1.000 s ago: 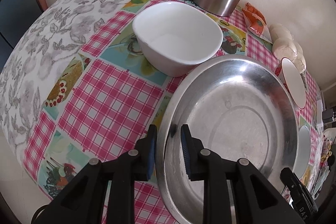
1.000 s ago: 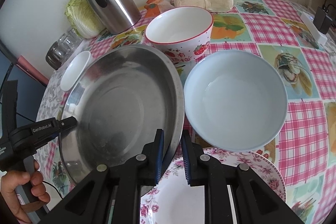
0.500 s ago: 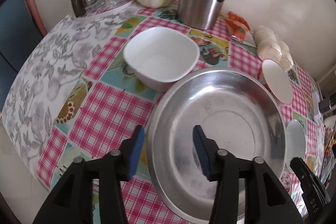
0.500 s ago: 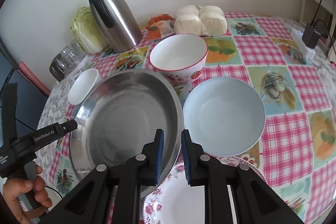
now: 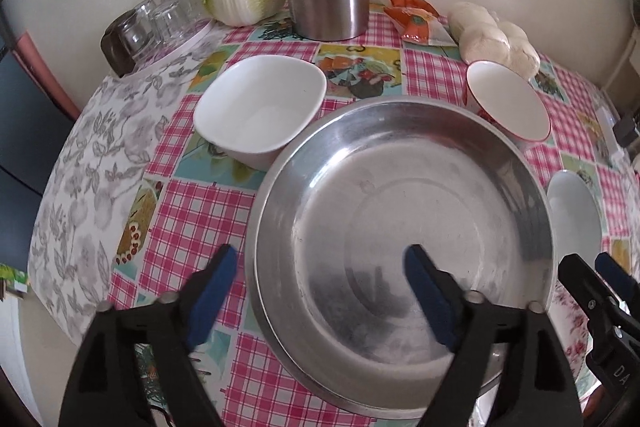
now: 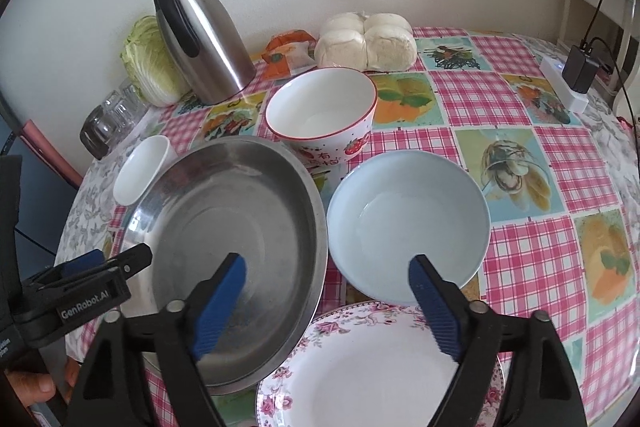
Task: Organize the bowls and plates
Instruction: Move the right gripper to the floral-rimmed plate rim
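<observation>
Both my tongs had just been opening, nothing gripped. The steel pan (image 5: pixel 400 227) lay under my left tongs (image 5: pixel 320 291), its near rim between the jaws; beside my right tongs (image 6: pixel 326 301), left pad over it.

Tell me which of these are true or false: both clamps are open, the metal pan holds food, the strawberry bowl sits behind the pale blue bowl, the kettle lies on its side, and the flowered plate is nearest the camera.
1. Both clamps are open. True: the left gripper and the right gripper have just been opening, and nothing is pinched between the jaws.
2. The metal pan holds food. False: it is empty.
3. The strawberry bowl sits behind the pale blue bowl. True, in the right wrist view.
4. The kettle lies on its side. False: it stands upright near the cabbage.
5. The flowered plate is nearest the camera. True, in the right wrist view.
</observation>
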